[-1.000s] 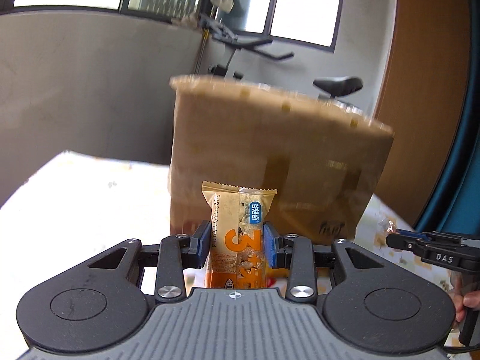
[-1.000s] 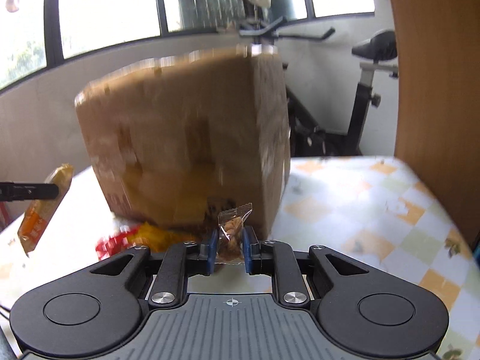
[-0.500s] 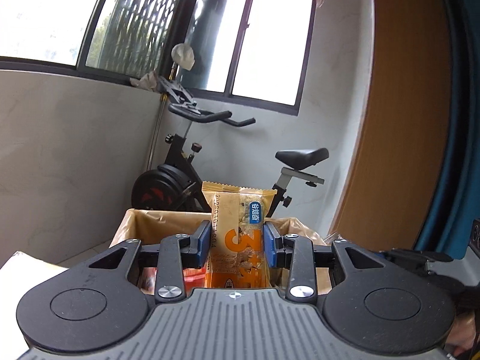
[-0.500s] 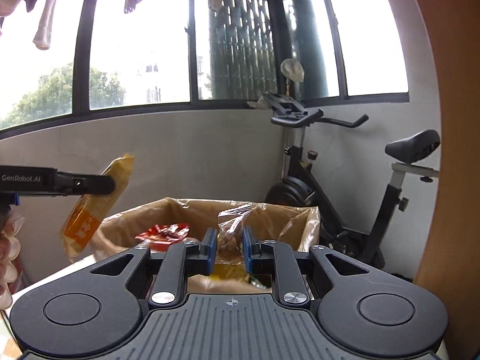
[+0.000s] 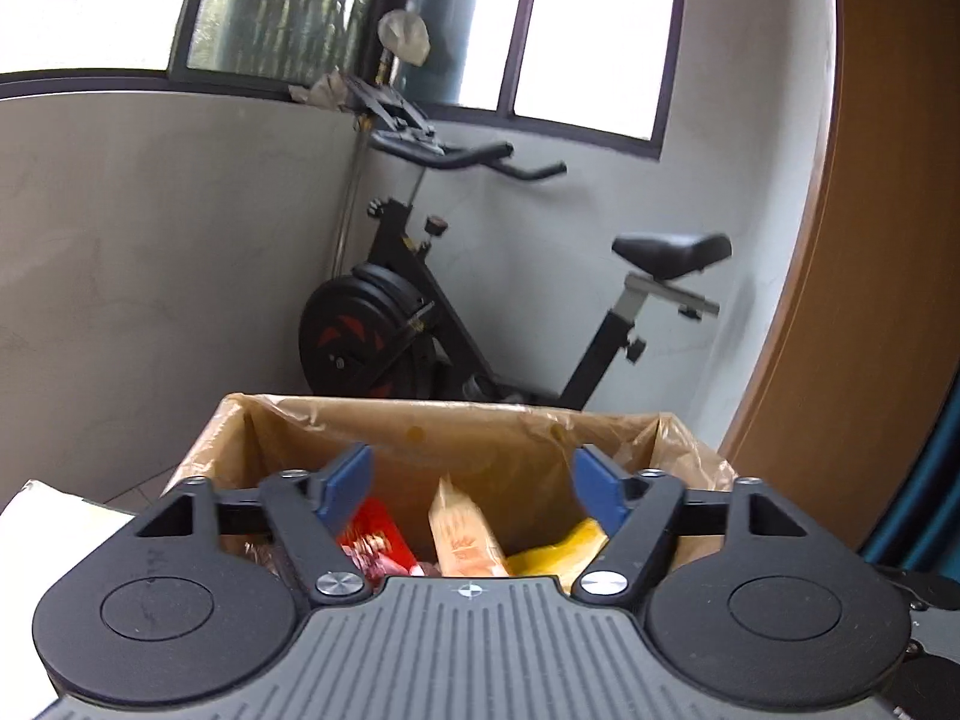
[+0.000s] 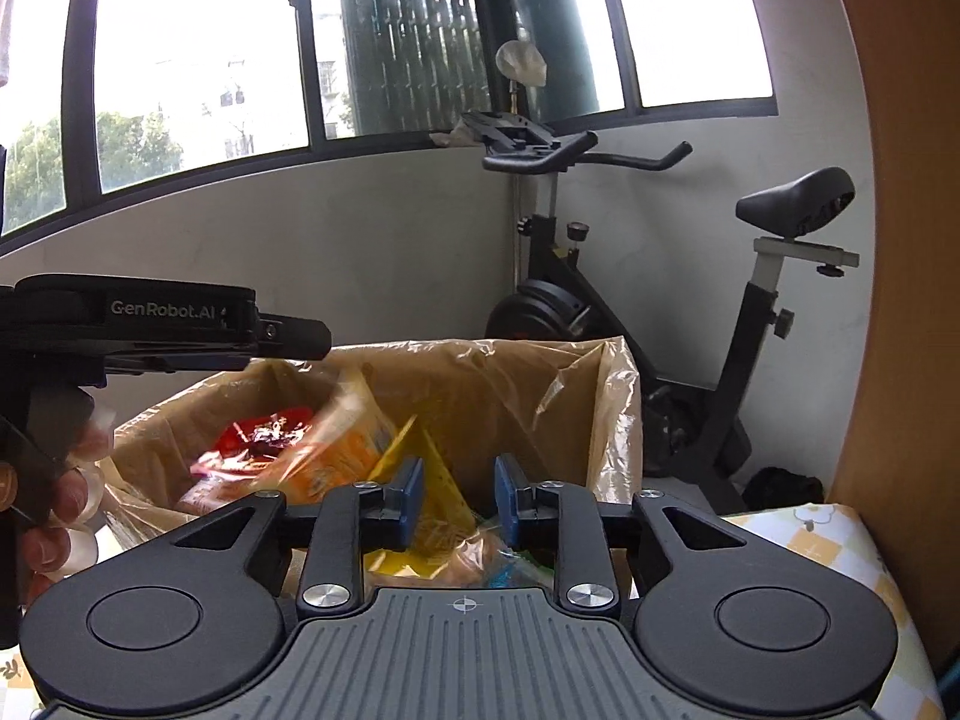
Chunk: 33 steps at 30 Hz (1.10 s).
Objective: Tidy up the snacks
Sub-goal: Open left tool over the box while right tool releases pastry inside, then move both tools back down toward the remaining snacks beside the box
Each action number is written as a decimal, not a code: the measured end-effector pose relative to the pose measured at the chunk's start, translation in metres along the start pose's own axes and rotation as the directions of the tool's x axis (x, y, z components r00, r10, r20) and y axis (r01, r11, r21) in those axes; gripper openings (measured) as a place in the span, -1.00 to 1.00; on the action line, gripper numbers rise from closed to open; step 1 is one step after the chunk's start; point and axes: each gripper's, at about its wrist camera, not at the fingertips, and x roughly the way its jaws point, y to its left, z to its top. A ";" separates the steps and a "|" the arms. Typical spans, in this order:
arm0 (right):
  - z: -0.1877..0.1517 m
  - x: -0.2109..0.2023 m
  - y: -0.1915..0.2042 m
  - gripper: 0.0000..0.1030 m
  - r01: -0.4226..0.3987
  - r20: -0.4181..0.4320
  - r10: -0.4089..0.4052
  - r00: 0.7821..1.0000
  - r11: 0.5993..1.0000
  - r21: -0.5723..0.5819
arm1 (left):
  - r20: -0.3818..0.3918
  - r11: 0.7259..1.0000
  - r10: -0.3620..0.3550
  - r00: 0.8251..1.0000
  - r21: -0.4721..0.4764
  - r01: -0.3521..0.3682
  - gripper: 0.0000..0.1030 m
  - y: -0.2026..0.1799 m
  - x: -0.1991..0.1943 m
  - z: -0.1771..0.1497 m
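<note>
A cardboard box (image 5: 420,411) lined with clear plastic stands open right under both grippers. My left gripper (image 5: 470,489) hangs over it with its jaws opening wide and nothing between them. The orange snack bar (image 5: 462,534) drops free into the box, between a red packet (image 5: 375,540) and a yellow packet (image 5: 567,543). In the right wrist view the bar (image 6: 336,450) is a blur below the left gripper (image 6: 312,339). My right gripper (image 6: 459,498) is over the box (image 6: 480,354), jaws opening and empty. The small clear packet (image 6: 480,561) lies beneath it among other snacks.
An exercise bike (image 5: 420,324) stands behind the box against a grey wall under windows. A wooden panel (image 6: 900,300) rises at the right. The checked tablecloth (image 6: 840,540) shows beside the box. A person's hand (image 6: 54,510) holds the left gripper.
Both grippers rose from beside the box to above its opening. Each then opened: the left let go of the orange bar and the right let go of the clear packet, which fell in.
</note>
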 end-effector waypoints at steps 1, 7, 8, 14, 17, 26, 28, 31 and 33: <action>0.000 -0.003 -0.001 -0.47 -0.001 0.004 0.001 1.000 1.000 -0.002 | 0.005 1.000 -0.010 1.000 -0.004 0.010 0.56 0.002 -0.003 -0.002; -0.007 -0.031 0.000 -0.46 -0.006 0.053 0.006 0.999 1.000 0.002 | 0.001 0.998 -0.025 1.000 0.062 0.025 0.56 0.011 -0.034 -0.013; -0.008 -0.036 -0.001 -0.46 -0.008 0.061 0.008 0.998 1.000 0.005 | 0.002 0.997 -0.030 1.000 0.074 0.029 0.55 0.013 -0.041 -0.016; -0.023 -0.073 -0.007 -0.46 -0.033 0.096 0.032 0.995 0.999 0.018 | -0.015 0.992 -0.081 0.997 0.095 0.082 0.53 0.039 -0.086 -0.030; -0.034 -0.089 -0.015 -0.44 -0.027 0.100 0.024 0.995 0.999 0.028 | -0.024 0.995 -0.076 0.997 0.069 0.077 0.51 0.055 -0.104 -0.042; -0.085 -0.096 -0.035 -0.44 0.032 -0.011 -0.031 0.999 0.996 0.083 | -0.154 0.996 -0.071 0.986 -0.062 0.062 0.22 0.076 -0.102 -0.109; -0.098 -0.092 -0.035 -0.44 0.041 -0.047 -0.037 0.998 0.995 0.086 | -0.191 0.994 -0.085 0.978 -0.085 0.070 0.21 0.074 -0.093 -0.125; -0.116 -0.085 -0.032 -0.44 0.049 -0.097 -0.040 0.995 0.994 0.096 | -0.240 0.994 -0.101 0.965 -0.076 0.085 0.21 0.063 -0.075 -0.143; -0.126 -0.081 -0.031 -0.44 0.052 -0.127 -0.039 0.991 0.994 0.100 | -0.278 0.994 -0.105 0.955 -0.062 0.092 0.21 0.056 -0.062 -0.157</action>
